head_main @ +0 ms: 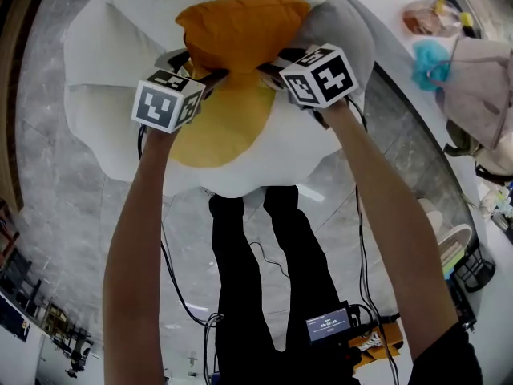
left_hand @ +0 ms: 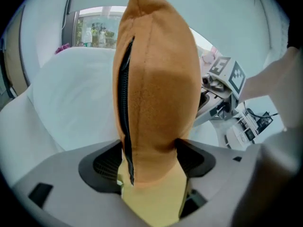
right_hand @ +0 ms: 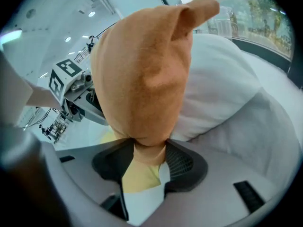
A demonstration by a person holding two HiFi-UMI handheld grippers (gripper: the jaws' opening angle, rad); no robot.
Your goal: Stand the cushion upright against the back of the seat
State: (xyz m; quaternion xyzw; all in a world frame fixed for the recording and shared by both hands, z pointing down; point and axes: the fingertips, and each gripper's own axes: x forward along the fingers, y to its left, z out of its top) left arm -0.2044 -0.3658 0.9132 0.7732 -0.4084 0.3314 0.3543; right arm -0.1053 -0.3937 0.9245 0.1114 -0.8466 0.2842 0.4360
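Cushion (head_main: 240,30), orange, is held betw. both grippers, over yellow centre (head_main: 215,131) of white seat (head_main: 104,54). L gripper (head_main: 210,76): fingers (left_hand: 102,163) are clamped on cushion's zip edge; zip (left_hand: 124,93) is seen running up from betw. the fingers. R gripper (head_main: 269,67): fingers (right_hand: 183,162) are clamped on a pinched fold at opp. edge. Cushion extends beyond both sets of fingers, toward seat's white back padding (right_hand: 227,93). Contact w/ padding can't be determined.

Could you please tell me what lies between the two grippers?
The orange cushion spans it, pinched by the left gripper and right gripper; the head view shows this.
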